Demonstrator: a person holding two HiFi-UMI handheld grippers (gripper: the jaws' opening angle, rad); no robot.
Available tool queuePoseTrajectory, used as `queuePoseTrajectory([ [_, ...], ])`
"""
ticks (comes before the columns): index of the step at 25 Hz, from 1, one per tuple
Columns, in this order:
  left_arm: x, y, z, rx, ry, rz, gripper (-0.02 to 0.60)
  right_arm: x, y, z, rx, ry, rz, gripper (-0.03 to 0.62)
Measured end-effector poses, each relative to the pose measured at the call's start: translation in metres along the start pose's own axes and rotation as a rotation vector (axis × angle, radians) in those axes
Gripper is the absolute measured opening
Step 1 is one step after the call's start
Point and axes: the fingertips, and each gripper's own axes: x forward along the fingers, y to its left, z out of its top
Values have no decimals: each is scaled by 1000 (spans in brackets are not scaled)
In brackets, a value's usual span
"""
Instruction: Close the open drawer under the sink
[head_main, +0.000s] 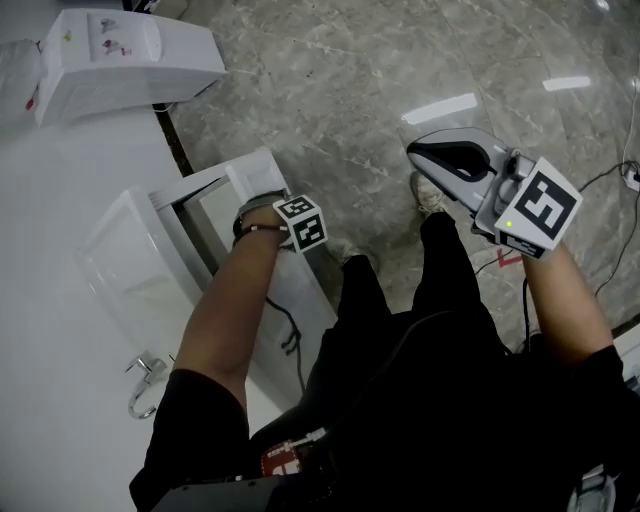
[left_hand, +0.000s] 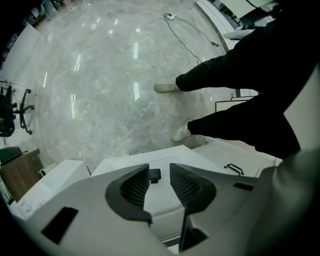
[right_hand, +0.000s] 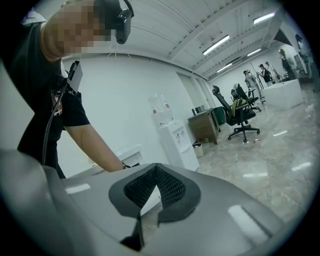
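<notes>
Drawer (head_main: 215, 182) stands pulled out rightward from the white cabinet under the counter. Its front panel lies just below the left gripper (left_hand: 159, 170), whose jaws are spread wide, the small dark pull (left_hand: 154, 175) showing between them ungripped. Closing probably means a leftward push. The right gripper (right_hand: 156, 169), jaws together and empty, is well apart at right.

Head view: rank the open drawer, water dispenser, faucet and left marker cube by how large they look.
1. Open drawer, partly hidden by the arm.
2. Water dispenser.
3. Faucet and left marker cube look alike; the cube is nearer the camera, so I leave them unranked.
</notes>
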Motion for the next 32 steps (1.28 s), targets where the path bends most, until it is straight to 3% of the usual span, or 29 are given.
queuePoseTrajectory([
  [3, 5, 6, 0, 0, 34, -20, 114, -10, -18, -12, 13, -19, -14, -3],
  [12, 42, 13, -10, 147, 239, -11, 126, -23, -34, -40, 63, -30, -40, -3],
  [21, 60, 9, -25, 189, 418, -14, 126, -25, -43, -57, 89, -24, -47, -3],
  [32, 68, 6, -50, 160, 409, -35, 124, -6, -38, -52, 89, -8, -30, -3],
])
